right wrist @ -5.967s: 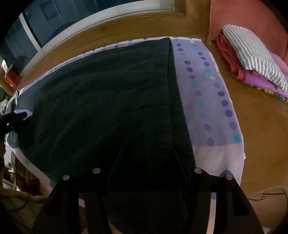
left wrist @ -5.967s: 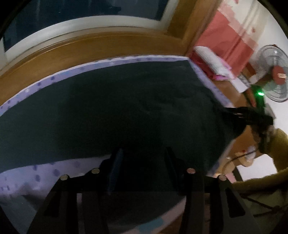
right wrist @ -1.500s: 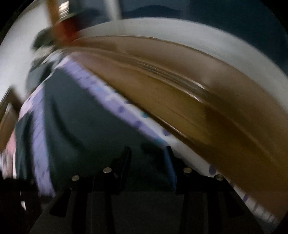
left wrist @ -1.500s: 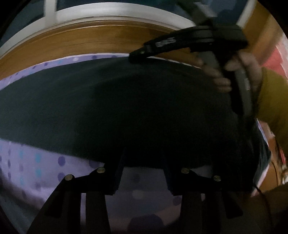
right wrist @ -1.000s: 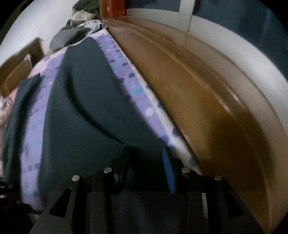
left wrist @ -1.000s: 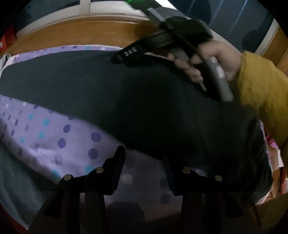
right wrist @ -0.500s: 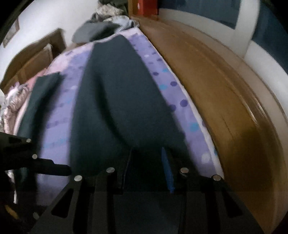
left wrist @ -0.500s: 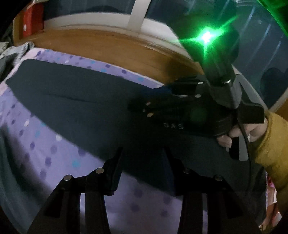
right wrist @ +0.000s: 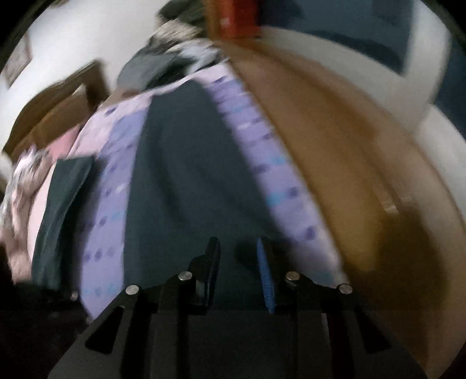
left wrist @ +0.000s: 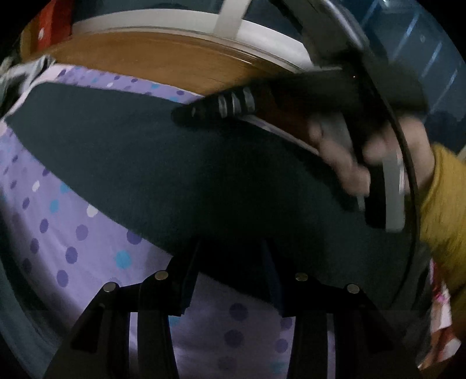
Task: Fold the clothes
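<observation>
Bedroom — dotted bedsheet (left wrist: 72, 233), wooden headboard (right wrist: 52, 116)

The folded garment (left wrist: 180, 163) is a plain dark teal, almost black in the dim light; the bedsheet (left wrist: 67, 233) under it is lilac with purple, turquoise and white dots; the wooden ledge (left wrist: 151, 55) is honey brown, the window frame (left wrist: 256, 29) white; the person's sleeve (left wrist: 442, 201) is mustard yellow; the right gripper (right wrist: 237, 256) is black with one blue pad (right wrist: 265, 280); a red box (right wrist: 238, 17) shows blurred beyond.
</observation>
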